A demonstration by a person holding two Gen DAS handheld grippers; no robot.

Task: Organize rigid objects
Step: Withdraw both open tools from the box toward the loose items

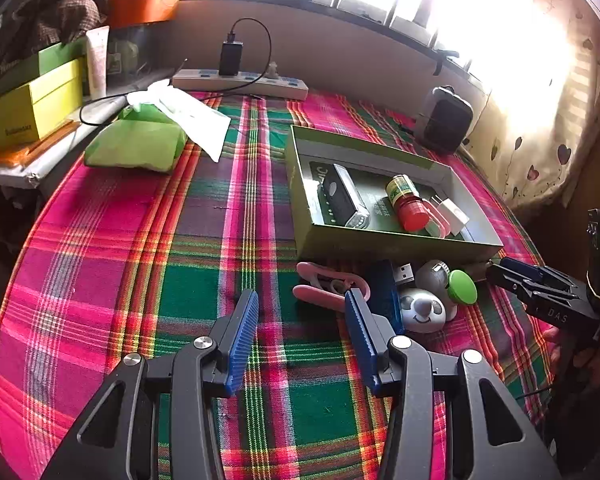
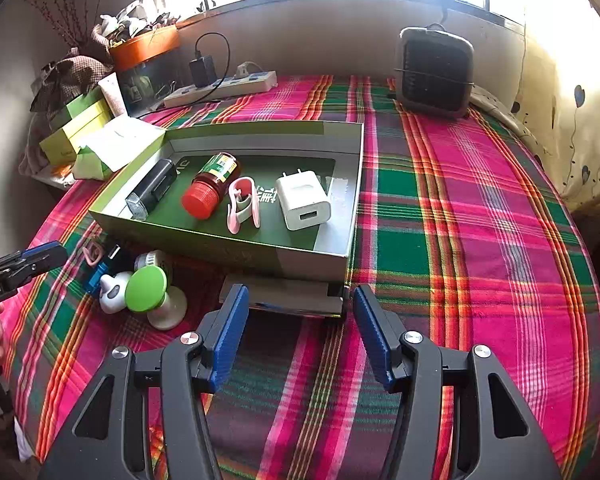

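Observation:
An open green box [image 2: 340, 184] [image 1: 400, 246] on the plaid cloth holds a black device [image 2: 152, 190] [image 1: 342, 200], a red-capped bottle [image 2: 210, 190] [image 1: 406, 202], a pink clip [image 2: 242, 204] and a white charger [image 2: 304, 200] [image 1: 452, 212]. Loose in front of the box lie a pink clip [image 1: 328, 288] [image 2: 92, 254], a blue USB stick [image 1: 384, 292] [image 2: 98, 274], a white koala figure [image 1: 422, 312] [image 2: 114, 290] and a green-topped piece [image 1: 462, 286] [image 2: 148, 288]. My left gripper [image 1: 302, 302] is open and empty beside the clip. My right gripper [image 2: 300, 296] is open and empty over a flat grey item [image 2: 284, 294].
A power strip [image 1: 240, 82] [image 2: 224, 86] with a black plug lies at the back. A green tissue pack [image 1: 140, 144] and yellow boxes [image 1: 28, 108] are at the left. A small grey heater [image 2: 434, 72] [image 1: 444, 118] stands back right, by a curtain [image 2: 572, 120].

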